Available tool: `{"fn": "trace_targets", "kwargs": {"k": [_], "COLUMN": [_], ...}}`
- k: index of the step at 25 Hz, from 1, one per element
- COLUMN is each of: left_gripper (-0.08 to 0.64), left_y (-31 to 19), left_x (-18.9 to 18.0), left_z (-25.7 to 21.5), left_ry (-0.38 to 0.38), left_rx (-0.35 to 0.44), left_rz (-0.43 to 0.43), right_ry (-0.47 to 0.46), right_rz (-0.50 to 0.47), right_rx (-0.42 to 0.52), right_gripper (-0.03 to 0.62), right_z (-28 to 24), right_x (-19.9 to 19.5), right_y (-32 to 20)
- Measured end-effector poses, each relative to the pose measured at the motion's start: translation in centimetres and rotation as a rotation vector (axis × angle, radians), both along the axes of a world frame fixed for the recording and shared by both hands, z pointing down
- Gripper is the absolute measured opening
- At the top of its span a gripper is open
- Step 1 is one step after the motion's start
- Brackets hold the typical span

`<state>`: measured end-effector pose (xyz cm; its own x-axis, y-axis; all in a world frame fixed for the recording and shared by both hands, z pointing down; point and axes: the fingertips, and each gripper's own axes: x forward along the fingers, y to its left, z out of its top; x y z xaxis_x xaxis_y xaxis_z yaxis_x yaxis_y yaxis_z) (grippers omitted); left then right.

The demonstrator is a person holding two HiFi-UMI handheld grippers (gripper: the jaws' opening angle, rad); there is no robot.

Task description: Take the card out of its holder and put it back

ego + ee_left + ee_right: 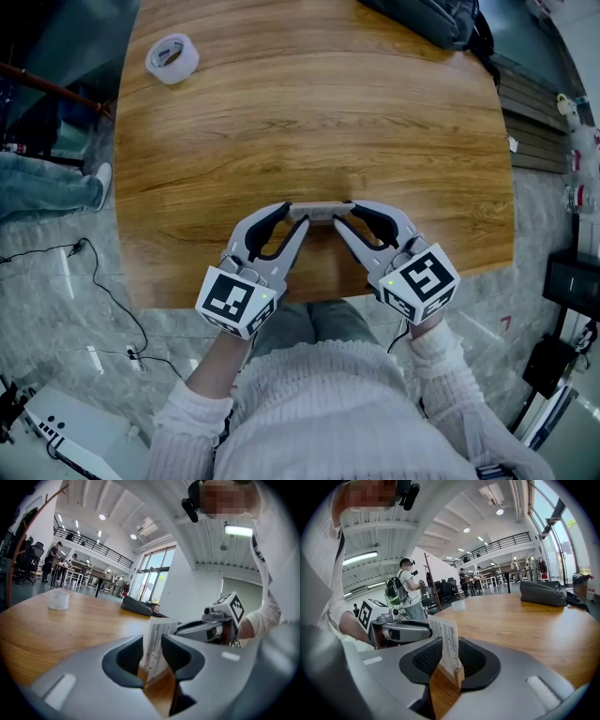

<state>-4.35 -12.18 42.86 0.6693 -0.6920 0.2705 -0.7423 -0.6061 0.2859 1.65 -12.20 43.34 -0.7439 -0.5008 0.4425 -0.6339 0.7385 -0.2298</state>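
**Both grippers slack around the seated card**

Cream knit sweater (319, 412) fills the bottom of the head view. Just ahead, left gripper (298, 215) and right gripper (344, 215) close in from opposite ends on the card (446, 645). Both have their jaws spread, pads flanking it without pressing. The card stands upright in its wooden holder (457, 676) near the table's (281, 122) front edge. It's white, with fine printed lines. The slot seems to carry it, so no grip is needed.
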Motion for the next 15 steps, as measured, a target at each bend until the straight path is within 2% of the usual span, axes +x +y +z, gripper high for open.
{"fn": "trace_targets", "kwargs": {"k": [15], "left_gripper": [0.124], "left_y": [0.5], "left_x": [-1.3], "left_z": [-1.5], "left_ry": [-0.005], "left_rx": [0.023], "left_rz": [-0.036], "right_ry": [-0.018], "right_rz": [0.043], "right_rx": [0.024], "right_gripper": [0.133], "right_z": [-1.6], "right_x": [0.6], "right_y": [0.2]}}
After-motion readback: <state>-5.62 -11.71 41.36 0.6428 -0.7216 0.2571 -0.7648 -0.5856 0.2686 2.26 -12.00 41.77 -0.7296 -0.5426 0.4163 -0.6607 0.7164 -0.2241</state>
